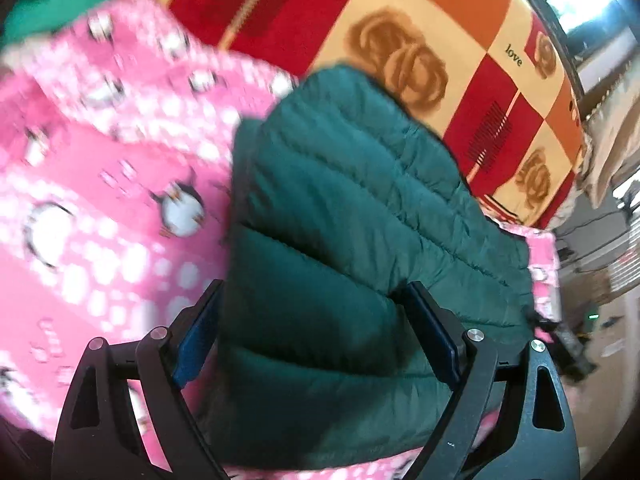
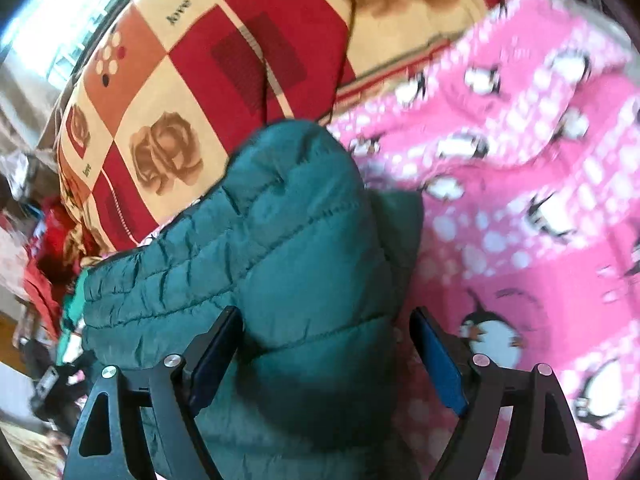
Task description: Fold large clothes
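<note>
The left gripper [image 1: 316,312] points down at a dark green quilted puffer jacket [image 1: 340,208], its blue-padded jaws spread wide with a padded fold lying between them — no pad visibly pressing. The jacket lies on a pink fleece blanket printed with penguins [image 1: 104,152], blurred here. Beyond spreads a red, orange and cream checked bedcover with brown roses [image 1: 420,40].

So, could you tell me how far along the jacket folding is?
Done: the green puffer jacket lies as a compact bundle on the pink penguin blanket. In hand: nothing; the left hand-held gripper and the right hand-held gripper stand open. Left: perhaps tidying.
</note>
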